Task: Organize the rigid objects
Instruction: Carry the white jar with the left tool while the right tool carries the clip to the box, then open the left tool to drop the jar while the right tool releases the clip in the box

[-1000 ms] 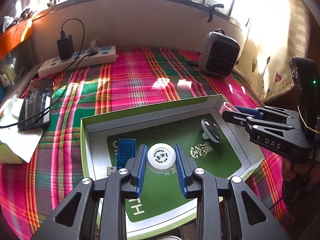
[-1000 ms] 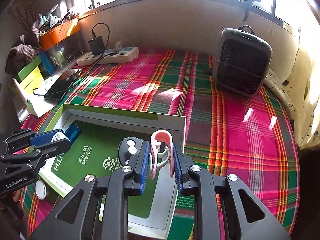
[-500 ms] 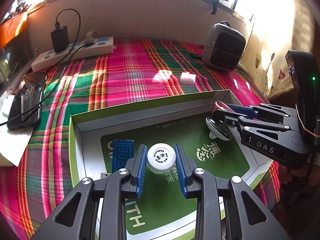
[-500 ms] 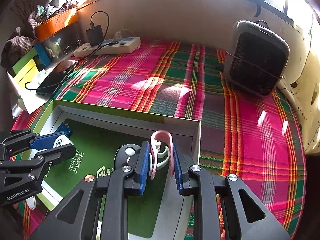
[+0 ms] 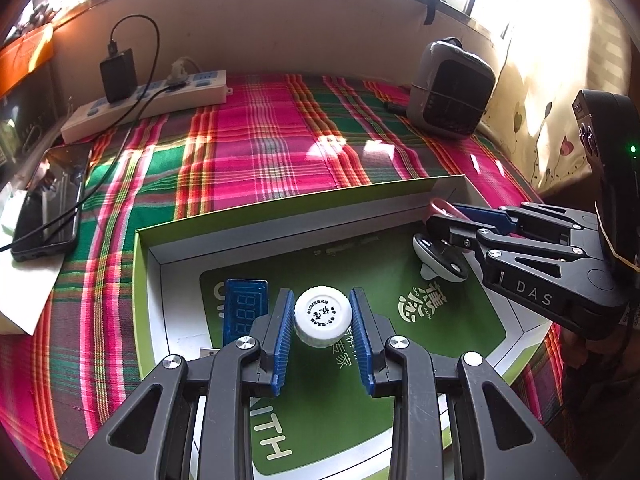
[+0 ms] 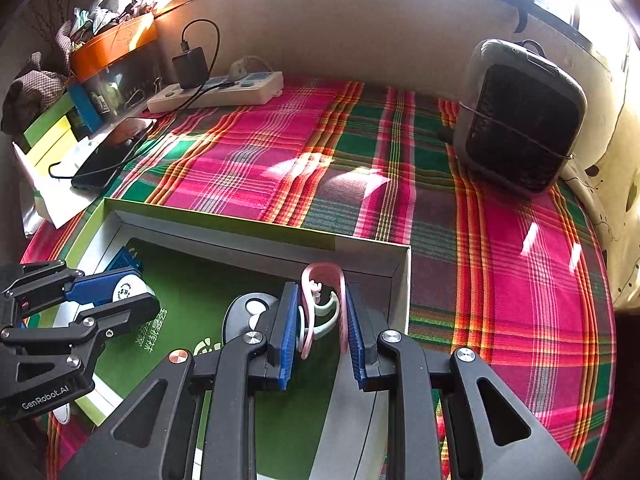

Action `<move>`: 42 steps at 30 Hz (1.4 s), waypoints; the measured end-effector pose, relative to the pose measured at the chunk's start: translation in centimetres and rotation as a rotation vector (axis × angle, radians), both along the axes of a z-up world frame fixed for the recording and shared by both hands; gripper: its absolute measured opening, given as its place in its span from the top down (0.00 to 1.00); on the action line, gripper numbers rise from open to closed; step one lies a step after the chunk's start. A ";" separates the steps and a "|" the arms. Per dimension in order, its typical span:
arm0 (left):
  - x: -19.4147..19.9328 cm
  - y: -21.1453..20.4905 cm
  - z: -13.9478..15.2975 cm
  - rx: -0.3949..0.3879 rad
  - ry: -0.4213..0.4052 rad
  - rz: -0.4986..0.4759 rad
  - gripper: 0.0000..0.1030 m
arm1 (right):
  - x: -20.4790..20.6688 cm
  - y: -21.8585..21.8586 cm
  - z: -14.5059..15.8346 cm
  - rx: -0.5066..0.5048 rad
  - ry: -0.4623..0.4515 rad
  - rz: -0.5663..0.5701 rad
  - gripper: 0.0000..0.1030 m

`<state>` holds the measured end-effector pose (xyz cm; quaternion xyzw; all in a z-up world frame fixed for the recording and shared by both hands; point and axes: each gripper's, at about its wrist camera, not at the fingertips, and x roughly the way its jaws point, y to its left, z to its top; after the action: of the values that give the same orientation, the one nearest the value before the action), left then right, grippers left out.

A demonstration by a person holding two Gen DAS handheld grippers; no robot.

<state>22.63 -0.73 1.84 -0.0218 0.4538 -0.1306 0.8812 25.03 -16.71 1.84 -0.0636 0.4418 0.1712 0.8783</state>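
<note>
Two grippers hang over one shallow green box [image 5: 280, 208], which serves as the collecting tray and lies directly beneath both of them on the plaid cloth [image 5: 256, 148].

Largest of the loose pieces, a grey oval gadget [image 5: 440, 258] lies flat on the box floor just under the right gripper [image 6: 322, 322], its long axis running roughly along that claw's reach. A blue digital meter [image 5: 244, 308] lies flat just left of the left gripper [image 5: 323, 322], long axis pointing away from it.

The right claw pinches a pink clip [image 6: 322, 280], which stands on edge with its curved end forward toward the box's far corner (probably the spot meant for it). The left claw is pressed on a white bottle cap [image 5: 323, 316], top face up, squeezed by its round sides above the box's middle.
</note>
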 end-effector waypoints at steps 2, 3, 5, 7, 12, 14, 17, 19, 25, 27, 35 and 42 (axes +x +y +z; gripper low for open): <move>0.0 -0.1 0.0 0.003 0.000 -0.001 0.74 | 0.0 0.0 0.0 0.002 -0.001 0.003 0.76; 0.0 -0.1 0.0 0.003 0.001 -0.001 0.74 | 0.0 0.0 0.0 0.001 -0.002 0.003 0.77; 0.0 -0.1 0.0 0.004 0.000 -0.002 0.73 | 0.0 0.0 -0.1 0.001 -0.004 0.003 0.77; 0.0 -0.1 0.0 0.001 0.001 -0.001 0.73 | 0.0 0.0 0.0 0.001 -0.004 0.001 0.77; 0.0 -0.1 0.0 0.001 0.000 -0.003 0.73 | -0.1 0.1 -0.1 0.003 -0.006 0.000 0.77; 0.0 -0.1 0.0 0.001 0.000 -0.003 0.73 | 0.0 0.1 -0.1 0.003 -0.005 -0.001 0.76; 0.0 -0.1 0.0 0.000 0.000 -0.003 0.73 | 0.0 0.1 -0.1 0.006 -0.006 -0.003 0.76; 0.0 -0.1 0.0 0.000 0.000 -0.003 0.73 | 0.0 0.1 -0.1 0.008 -0.007 -0.005 0.76; -0.3 0.0 0.0 0.003 0.000 0.000 0.73 | -0.2 0.0 0.0 0.011 -0.011 -0.014 0.76; -0.5 0.0 0.1 0.002 -0.004 0.000 0.72 | -0.2 -0.2 0.1 0.018 -0.013 -0.017 0.75; -1.7 0.1 0.9 0.009 -0.021 0.008 0.69 | -1.3 -0.3 0.8 0.035 -0.030 -0.020 0.72; -3.2 0.3 2.0 0.016 -0.044 0.023 0.67 | -2.8 -0.5 1.6 0.046 -0.048 -0.024 0.66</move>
<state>19.47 -0.40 3.81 -0.0169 0.4349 -0.1173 0.8927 22.24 -17.19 3.45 -0.0423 0.4172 0.1691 0.8919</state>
